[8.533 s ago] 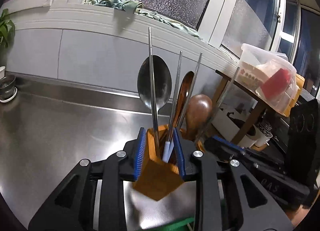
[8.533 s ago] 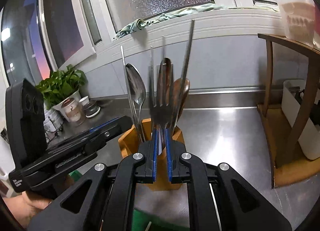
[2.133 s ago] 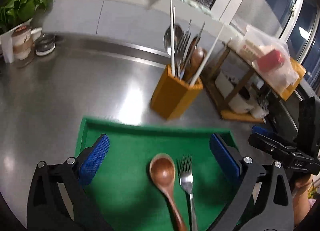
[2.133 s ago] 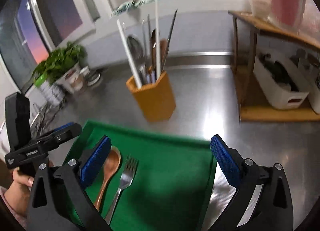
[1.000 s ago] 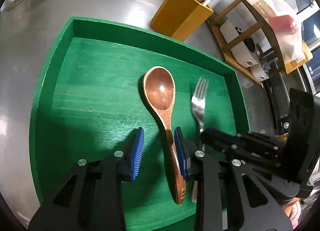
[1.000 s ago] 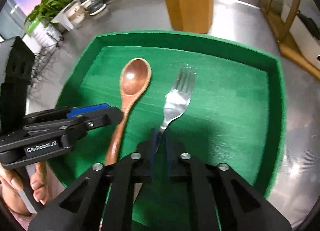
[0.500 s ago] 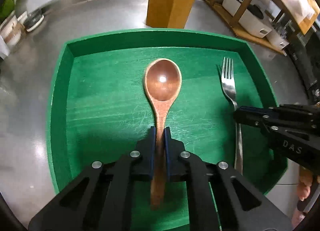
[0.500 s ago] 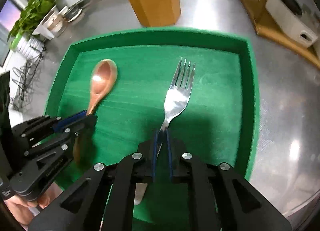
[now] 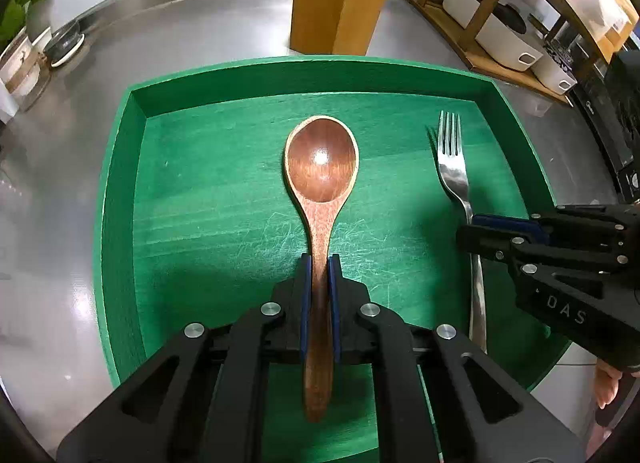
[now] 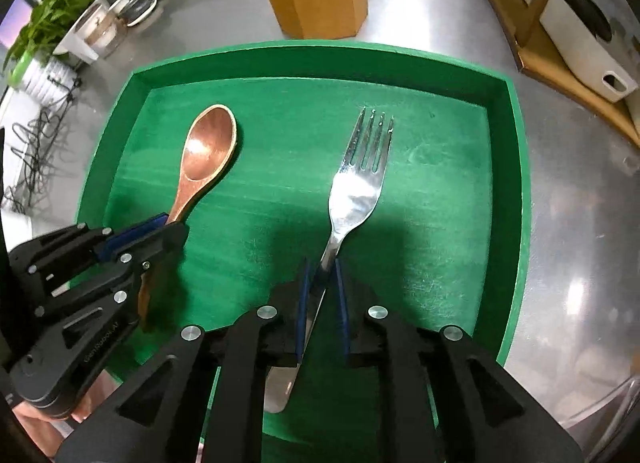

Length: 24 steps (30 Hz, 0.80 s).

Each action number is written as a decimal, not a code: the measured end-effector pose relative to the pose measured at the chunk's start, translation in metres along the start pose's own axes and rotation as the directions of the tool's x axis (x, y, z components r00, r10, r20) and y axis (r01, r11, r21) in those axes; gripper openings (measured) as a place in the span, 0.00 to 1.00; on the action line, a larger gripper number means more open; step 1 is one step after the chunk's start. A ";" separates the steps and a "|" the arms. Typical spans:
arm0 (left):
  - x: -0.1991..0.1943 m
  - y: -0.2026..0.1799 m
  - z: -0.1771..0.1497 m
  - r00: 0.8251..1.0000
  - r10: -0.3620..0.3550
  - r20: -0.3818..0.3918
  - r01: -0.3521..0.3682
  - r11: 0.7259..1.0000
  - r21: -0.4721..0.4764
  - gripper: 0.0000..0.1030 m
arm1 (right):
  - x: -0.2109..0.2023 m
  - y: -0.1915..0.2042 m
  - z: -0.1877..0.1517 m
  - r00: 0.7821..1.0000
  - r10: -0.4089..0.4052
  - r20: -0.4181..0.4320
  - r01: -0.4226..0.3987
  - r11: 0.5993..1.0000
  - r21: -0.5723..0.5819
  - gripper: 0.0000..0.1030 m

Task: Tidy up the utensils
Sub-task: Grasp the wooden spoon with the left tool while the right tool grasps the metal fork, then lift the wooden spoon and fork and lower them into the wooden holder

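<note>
Spoon (image 9: 321, 167) handle, stiff light wood, sits clamped in the left gripper (image 9: 319, 263), while the right gripper (image 10: 321, 267) pinches the slick steel fork (image 10: 357, 191) mid-handle.

The spoon (image 9: 321, 167) is glossy brown wood, the fork (image 10: 354, 191) shiny metal, the tray (image 9: 120, 167) scratched matt green, the surface (image 9: 192, 31) brushed steel.

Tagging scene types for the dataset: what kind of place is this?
Most likely a home kitchen: stainless steel counter, a wooden utensil holder full of cutlery, and a green tray with a wooden spoon and fork.
</note>
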State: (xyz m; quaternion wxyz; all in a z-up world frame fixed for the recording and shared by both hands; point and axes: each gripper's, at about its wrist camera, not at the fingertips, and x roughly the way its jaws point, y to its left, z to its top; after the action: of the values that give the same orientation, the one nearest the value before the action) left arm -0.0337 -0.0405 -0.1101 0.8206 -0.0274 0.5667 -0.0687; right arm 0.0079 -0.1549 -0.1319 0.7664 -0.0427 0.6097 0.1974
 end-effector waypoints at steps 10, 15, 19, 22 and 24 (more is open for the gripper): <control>-0.014 0.005 -0.004 0.995 -0.066 0.075 0.068 0.998 -0.017 0.07 | -0.014 -0.019 -0.002 0.994 0.092 0.066 -0.093 0.996 0.014 0.07; -0.046 0.007 -0.001 0.966 -0.140 0.217 0.145 0.989 -0.007 0.07 | -0.031 -0.030 0.000 0.972 0.179 0.150 -0.182 0.983 0.007 0.07; -0.065 0.012 0.002 0.926 -0.164 0.340 0.178 0.984 -0.012 0.07 | -0.050 -0.037 0.005 0.926 0.234 0.296 -0.234 0.972 -0.035 0.07; -0.079 0.016 0.010 0.877 -0.173 0.449 0.198 0.980 -0.009 0.07 | -0.063 -0.042 0.014 0.877 0.251 0.410 -0.248 0.967 -0.062 0.07; -0.087 0.017 0.017 0.840 -0.174 0.513 0.206 0.978 -0.006 0.07 | -0.072 -0.043 0.020 0.838 0.248 0.485 -0.240 0.967 -0.080 0.07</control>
State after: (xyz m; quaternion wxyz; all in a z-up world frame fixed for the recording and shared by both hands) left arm -0.0470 -0.0115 -0.0258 0.9290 -0.1258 0.3257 -0.1227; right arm 0.0289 -0.2064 -0.0655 0.8642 0.0808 0.3937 0.3027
